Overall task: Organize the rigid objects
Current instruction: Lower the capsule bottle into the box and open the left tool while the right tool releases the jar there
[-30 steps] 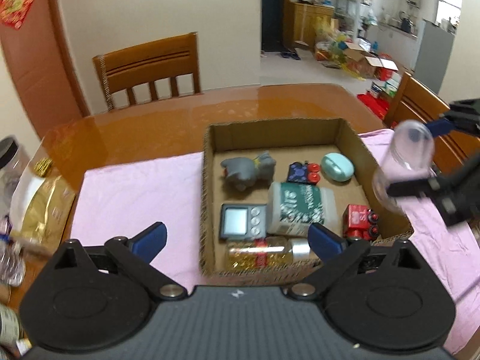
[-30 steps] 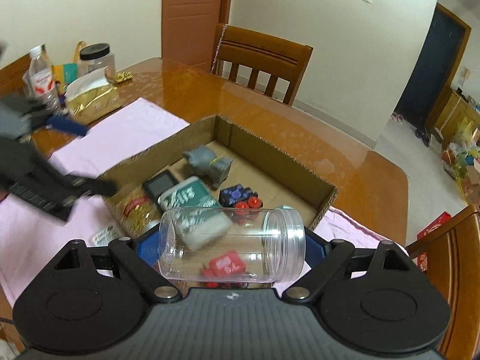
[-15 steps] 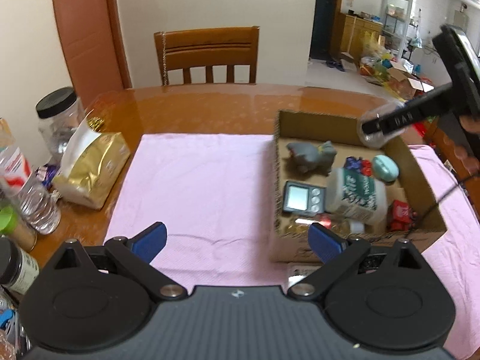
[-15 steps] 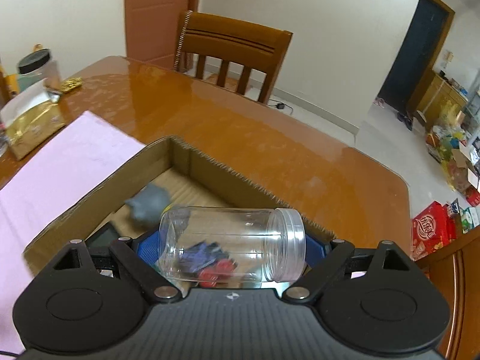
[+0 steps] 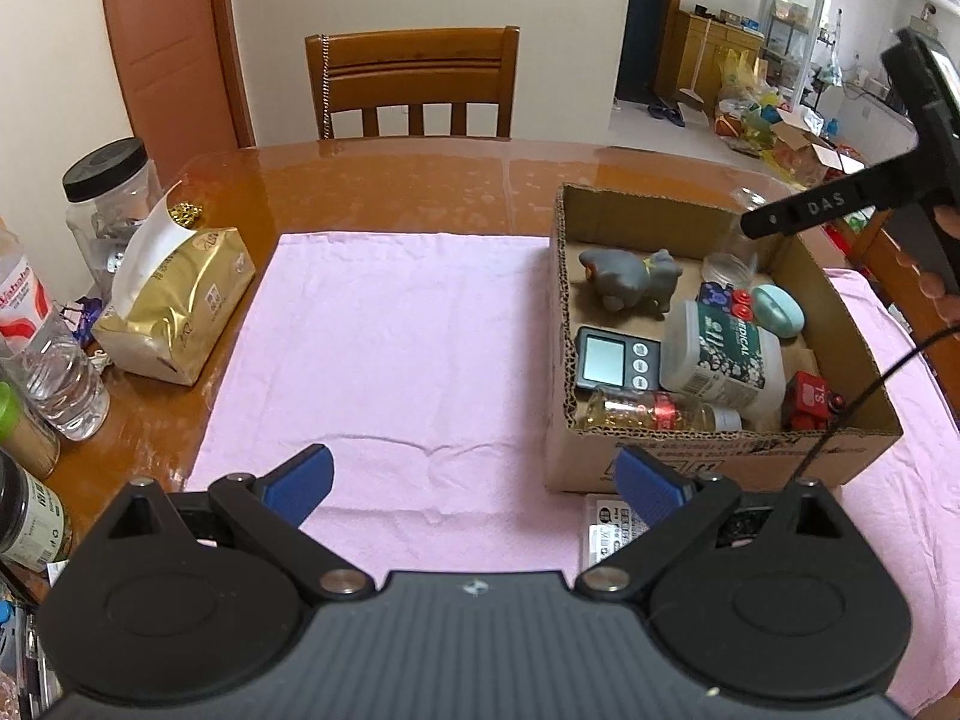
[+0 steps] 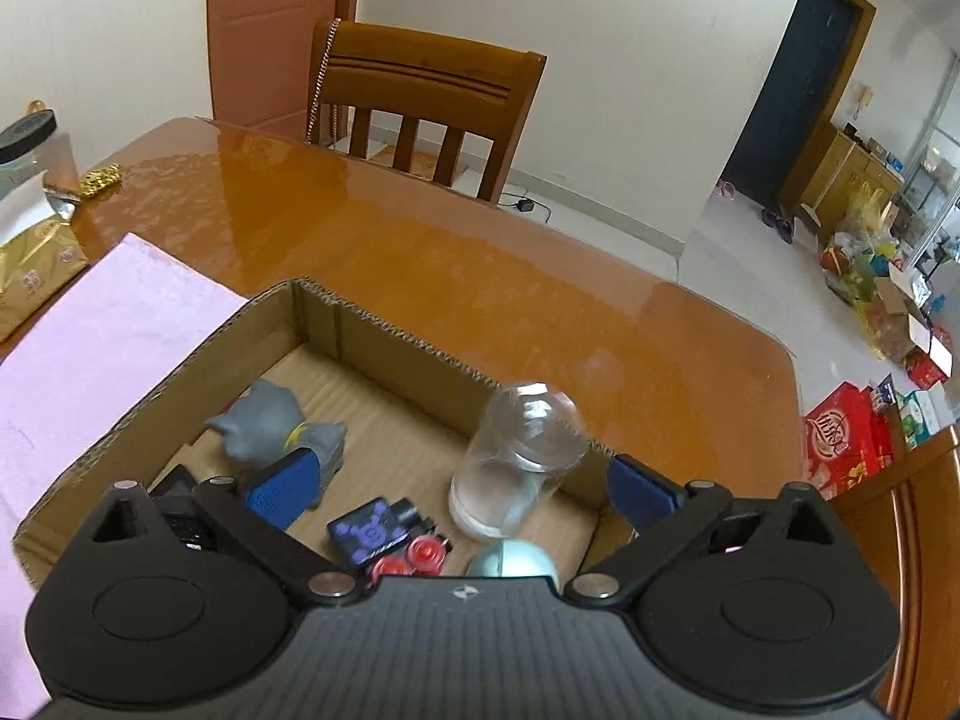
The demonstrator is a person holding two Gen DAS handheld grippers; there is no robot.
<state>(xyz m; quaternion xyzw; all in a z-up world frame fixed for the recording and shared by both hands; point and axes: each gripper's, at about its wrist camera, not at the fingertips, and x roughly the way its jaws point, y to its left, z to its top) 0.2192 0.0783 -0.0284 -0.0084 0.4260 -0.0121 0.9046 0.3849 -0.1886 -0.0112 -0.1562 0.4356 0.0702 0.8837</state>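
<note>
A cardboard box [image 5: 726, 459] sits on a pink cloth [image 5: 390, 372] and holds a grey toy animal [image 5: 630, 282], a timer [image 5: 615, 358], a white medical bottle [image 5: 723, 357], a teal case [image 5: 777, 311] and red toys. A clear plastic jar [image 6: 519, 462] stands mouth down in the box's far right corner; it also shows in the left wrist view [image 5: 735, 252]. My right gripper [image 6: 462, 489] is open just above the box [image 6: 384, 324], with the jar free between its fingers. My left gripper [image 5: 474, 480] is open and empty over the cloth, left of the box.
A gold tissue pack [image 5: 174, 306], a black-lidded jar [image 5: 111, 204], a water bottle [image 5: 42, 348] and other bottles stand along the table's left edge. A wooden chair [image 5: 414, 87] is at the far side. A small white packet [image 5: 606, 531] lies before the box.
My right gripper opened and let go of the clear jar, which now stands inside the box. My left gripper drew back and to the left, away from the box.
</note>
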